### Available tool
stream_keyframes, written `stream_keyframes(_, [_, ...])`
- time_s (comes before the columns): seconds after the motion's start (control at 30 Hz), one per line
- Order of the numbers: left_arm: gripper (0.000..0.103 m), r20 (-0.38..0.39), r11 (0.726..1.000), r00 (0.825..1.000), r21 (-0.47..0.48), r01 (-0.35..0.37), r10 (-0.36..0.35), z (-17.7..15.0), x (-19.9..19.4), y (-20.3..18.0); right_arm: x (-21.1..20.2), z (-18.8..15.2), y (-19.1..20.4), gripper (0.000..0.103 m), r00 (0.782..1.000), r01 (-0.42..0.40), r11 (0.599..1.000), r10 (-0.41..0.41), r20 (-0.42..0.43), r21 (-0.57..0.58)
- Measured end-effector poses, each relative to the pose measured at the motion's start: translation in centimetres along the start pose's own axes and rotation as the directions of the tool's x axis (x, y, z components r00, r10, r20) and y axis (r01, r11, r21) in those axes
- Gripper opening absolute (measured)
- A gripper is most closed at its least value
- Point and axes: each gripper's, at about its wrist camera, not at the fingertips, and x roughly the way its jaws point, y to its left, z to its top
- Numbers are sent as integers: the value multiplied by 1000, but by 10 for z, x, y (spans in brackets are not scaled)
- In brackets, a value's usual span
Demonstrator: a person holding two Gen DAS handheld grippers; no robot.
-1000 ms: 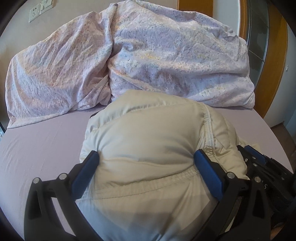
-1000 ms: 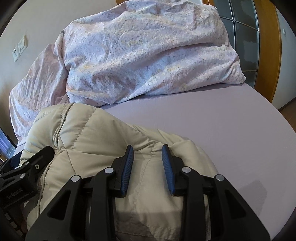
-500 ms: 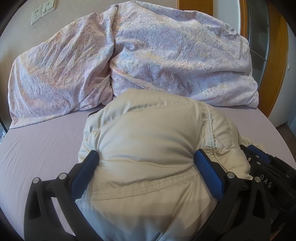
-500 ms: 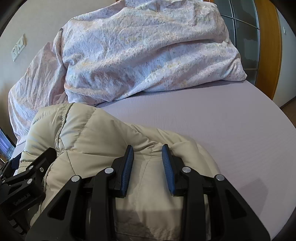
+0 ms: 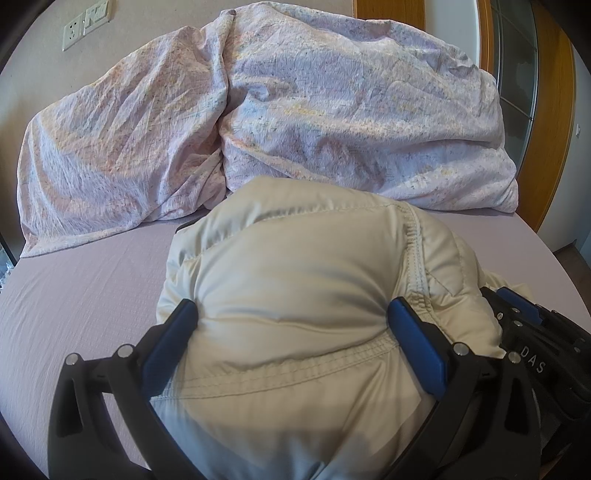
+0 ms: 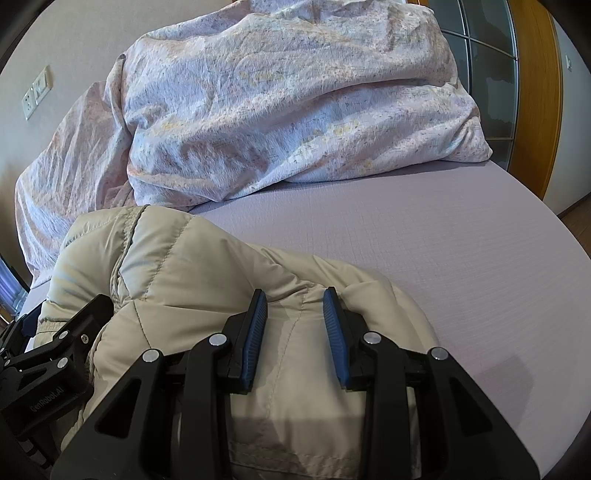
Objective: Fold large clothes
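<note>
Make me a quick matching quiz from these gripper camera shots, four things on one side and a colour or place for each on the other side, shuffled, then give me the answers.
Things:
1. puffy jacket
2. duvet
3. bed sheet
4. wall socket

Descriptions:
A. plain lilac, spread flat under everything
B. beige, gripped by both the left gripper and the right gripper
C. white, upper left corner of the wall
D. pale floral print, crumpled at the far end of the bed

Pairs: 1-B, 2-D, 3-A, 4-C
</note>
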Motion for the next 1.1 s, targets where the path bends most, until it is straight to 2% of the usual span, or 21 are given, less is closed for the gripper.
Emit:
stream_keyframes(0.7, [101,3,1000,1000,4,-11,11,-1,1,-1,0,0,0,34,1000,1,1000,-1,0,-2])
stream_keyframes(0.9, [101,-18,1000,1000,9,-9,9,1,1,-1,2,1,-5,34,1000,-23,1000,23,-12,16])
stream_keyframes(1.1, [101,-53,1000,998,20,19,-18,4,-5,3,-5,-2,-1,34,999,2,1000,-2,-45,-2])
